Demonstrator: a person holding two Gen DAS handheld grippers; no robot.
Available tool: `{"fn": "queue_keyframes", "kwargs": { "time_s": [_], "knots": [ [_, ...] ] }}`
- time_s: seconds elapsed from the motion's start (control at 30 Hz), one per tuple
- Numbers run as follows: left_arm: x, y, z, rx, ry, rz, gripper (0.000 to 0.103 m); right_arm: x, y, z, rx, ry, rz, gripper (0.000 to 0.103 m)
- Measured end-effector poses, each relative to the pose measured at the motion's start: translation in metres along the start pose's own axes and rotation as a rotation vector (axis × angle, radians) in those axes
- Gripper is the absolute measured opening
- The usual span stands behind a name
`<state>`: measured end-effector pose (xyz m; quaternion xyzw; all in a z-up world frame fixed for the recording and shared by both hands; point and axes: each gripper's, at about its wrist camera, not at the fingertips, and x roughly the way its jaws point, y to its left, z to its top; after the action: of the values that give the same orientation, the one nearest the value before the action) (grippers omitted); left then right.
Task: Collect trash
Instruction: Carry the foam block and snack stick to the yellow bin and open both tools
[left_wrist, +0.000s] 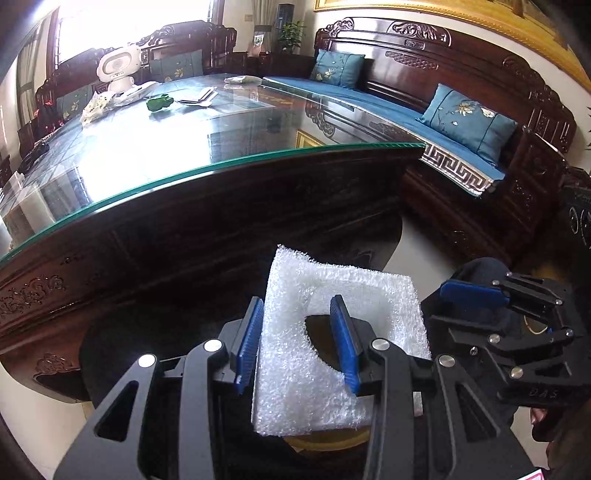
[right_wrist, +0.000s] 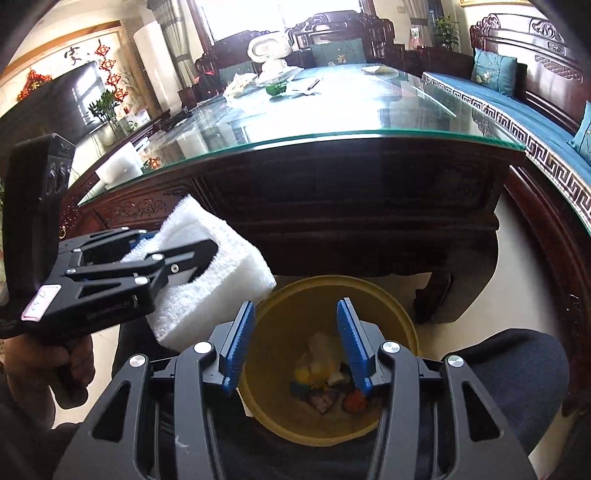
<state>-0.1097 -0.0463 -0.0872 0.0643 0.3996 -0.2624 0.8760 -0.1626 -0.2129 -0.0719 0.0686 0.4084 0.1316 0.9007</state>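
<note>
A white foam piece (left_wrist: 291, 373) with a cut-out hole sits between the blue pads of my left gripper (left_wrist: 297, 334), which is shut on it. The right wrist view shows the same foam piece (right_wrist: 229, 258) in the left gripper (right_wrist: 192, 258), just up and left of a yellow bin (right_wrist: 391, 314). On the bin's bottom lie several bits of trash (right_wrist: 321, 373). My right gripper (right_wrist: 295, 347) hangs open over the bin's mouth, nothing between its pads. The left wrist view has the right gripper (left_wrist: 491, 310) at the right, beside the foam.
A glass-topped dark wood table (left_wrist: 221, 166) stands just behind the bin, bearing a green object (left_wrist: 159, 103), crumpled white wrapping (left_wrist: 96, 105), papers and a white robot toy (left_wrist: 118, 68). Another foam block (right_wrist: 118, 166) lies at its left corner. A blue-cushioned bench (left_wrist: 406, 118) runs along the right. A person's knee (right_wrist: 517, 369) is beside the bin.
</note>
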Motion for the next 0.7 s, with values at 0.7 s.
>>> {"fn": "queue_keyframes", "kwargs": {
  "time_s": [0.7],
  "knots": [
    [0.014,-0.034,-0.004,0.069,0.078,-0.14,0.051,-0.021,-0.024,0.002,0.082,-0.082,-0.013,0.06]
  ]
}}
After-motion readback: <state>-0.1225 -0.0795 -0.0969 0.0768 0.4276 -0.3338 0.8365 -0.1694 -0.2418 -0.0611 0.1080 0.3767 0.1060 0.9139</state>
